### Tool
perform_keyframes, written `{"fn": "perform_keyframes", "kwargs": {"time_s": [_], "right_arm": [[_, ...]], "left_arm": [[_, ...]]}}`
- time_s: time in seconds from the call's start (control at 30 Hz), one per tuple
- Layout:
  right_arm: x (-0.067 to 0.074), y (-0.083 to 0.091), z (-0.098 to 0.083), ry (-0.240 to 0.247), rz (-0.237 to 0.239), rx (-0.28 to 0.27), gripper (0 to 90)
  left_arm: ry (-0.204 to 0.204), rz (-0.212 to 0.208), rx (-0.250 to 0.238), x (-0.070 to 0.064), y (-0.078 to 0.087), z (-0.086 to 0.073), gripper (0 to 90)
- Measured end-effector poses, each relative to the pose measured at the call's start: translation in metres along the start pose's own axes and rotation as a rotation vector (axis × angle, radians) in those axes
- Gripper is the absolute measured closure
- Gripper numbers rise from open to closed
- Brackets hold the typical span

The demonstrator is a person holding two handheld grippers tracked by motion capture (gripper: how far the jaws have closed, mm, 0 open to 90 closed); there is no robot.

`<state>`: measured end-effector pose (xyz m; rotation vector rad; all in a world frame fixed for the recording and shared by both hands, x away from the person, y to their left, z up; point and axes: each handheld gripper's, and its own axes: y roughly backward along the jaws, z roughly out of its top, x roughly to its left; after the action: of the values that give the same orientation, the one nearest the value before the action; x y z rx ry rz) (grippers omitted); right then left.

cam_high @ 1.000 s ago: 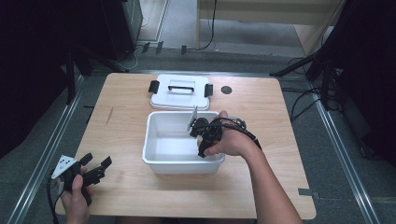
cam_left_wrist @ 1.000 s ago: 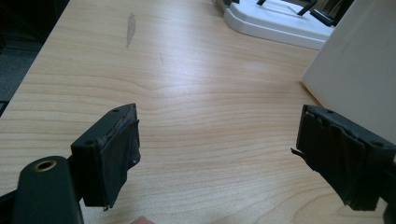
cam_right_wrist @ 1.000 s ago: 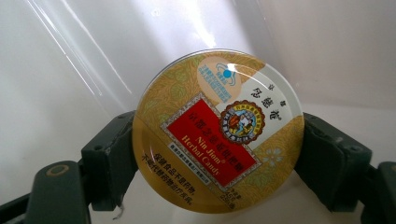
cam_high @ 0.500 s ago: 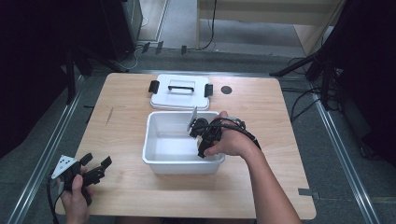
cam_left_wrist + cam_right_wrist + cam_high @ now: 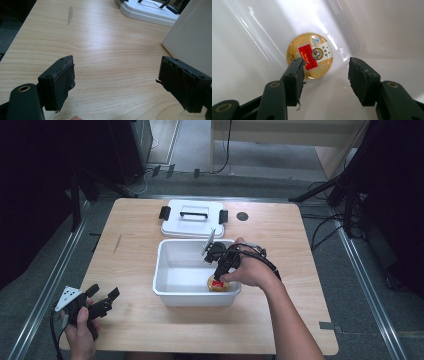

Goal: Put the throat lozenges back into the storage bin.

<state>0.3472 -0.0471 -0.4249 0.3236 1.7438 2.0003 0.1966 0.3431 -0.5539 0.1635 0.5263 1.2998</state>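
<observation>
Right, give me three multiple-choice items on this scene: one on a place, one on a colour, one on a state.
1. The round tin lies:
A. on the lid
B. inside the white bin
C. on the bare table

2. The label on the tin is:
A. red
B. blue
C. green

3. The fingers of the left gripper are:
A. closed on the tin
B. clamped on the lid
C. apart, with nothing between them

Answers:
1. B, since the bin's white walls rise all around the tin.
2. A, since a red patch with pale lettering crosses the gold top.
3. C, since only bare wood shows between them.
</observation>
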Motion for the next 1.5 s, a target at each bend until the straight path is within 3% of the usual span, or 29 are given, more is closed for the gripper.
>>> {"fn": "perform_keyframes", "kwargs": {"time_s": [0.23,0.67,0.83,1.13,1.5], "right_arm": [[0.000,0.020,-0.005,-0.021,0.024,-0.057,46.4],[-0.011,0.068,-0.041,-0.079,-0.022,-0.152,37.7],[-0.018,0.077,-0.060,-0.105,-0.051,-0.148,35.7],[-0.036,0.063,-0.102,-0.205,-0.064,-0.145,31.2],[-0.048,0.026,-0.149,-0.379,-0.090,-0.155,10.8]], "left_arm": [[0.001,-0.002,-0.001,0.000,0.000,0.000,14.1],[0.000,0.002,-0.003,0.000,0.000,0.000,14.1],[-0.003,0.003,0.001,0.000,0.000,0.000,14.1],[-0.008,0.002,0.000,0.000,0.000,0.000,14.1],[-0.008,0.004,-0.001,-0.001,0.000,0.000,14.1]]}}
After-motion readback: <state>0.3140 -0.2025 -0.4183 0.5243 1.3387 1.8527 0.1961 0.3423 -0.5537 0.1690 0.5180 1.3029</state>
